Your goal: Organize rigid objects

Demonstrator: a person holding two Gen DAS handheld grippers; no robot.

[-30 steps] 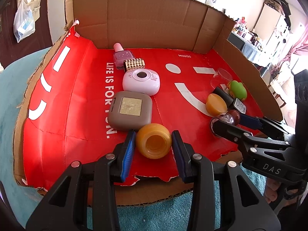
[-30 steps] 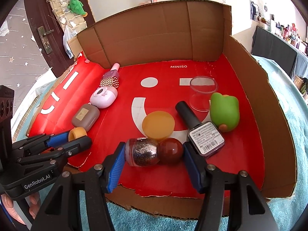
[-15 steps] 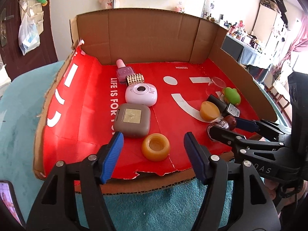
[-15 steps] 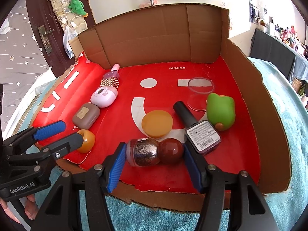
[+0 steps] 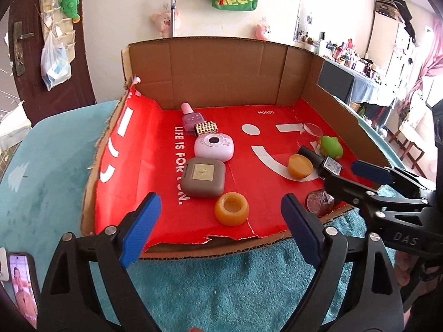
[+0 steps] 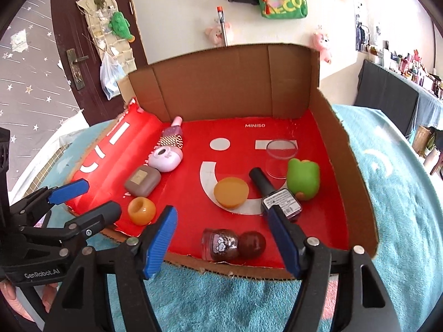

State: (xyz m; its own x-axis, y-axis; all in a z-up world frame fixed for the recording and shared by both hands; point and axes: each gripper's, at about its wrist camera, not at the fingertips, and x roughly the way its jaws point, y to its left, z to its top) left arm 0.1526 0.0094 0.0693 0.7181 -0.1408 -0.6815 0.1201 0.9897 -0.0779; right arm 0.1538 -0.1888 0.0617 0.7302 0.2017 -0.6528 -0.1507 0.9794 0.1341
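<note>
A red-lined cardboard tray (image 5: 155,166) (image 6: 318,215) holds small items. On the left stand in a row a pink bottle (image 5: 189,116), a studded piece (image 5: 205,127), a pink round case (image 5: 214,147), a brown case (image 5: 204,176) and an orange jar (image 5: 232,208) (image 6: 141,210). On the right lie an orange lid (image 6: 231,192), a dark bottle (image 6: 272,193), a green toy (image 6: 303,178), a clear cup (image 6: 281,157) and a glitter bottle with a red cap (image 6: 232,244). My left gripper (image 5: 218,227) is open, just short of the orange jar. My right gripper (image 6: 224,240) is open around the glitter bottle without touching it.
The tray rests on a teal towel (image 5: 221,285). Its cardboard walls (image 6: 229,83) rise at the back and right. A phone (image 5: 23,285) lies at the lower left. A door and a cluttered room lie beyond.
Both grippers opened and pulled back toward the tray's front edge. The left let go of the orange jar, the right let go of the glitter bottle; both items now lie in the tray.
</note>
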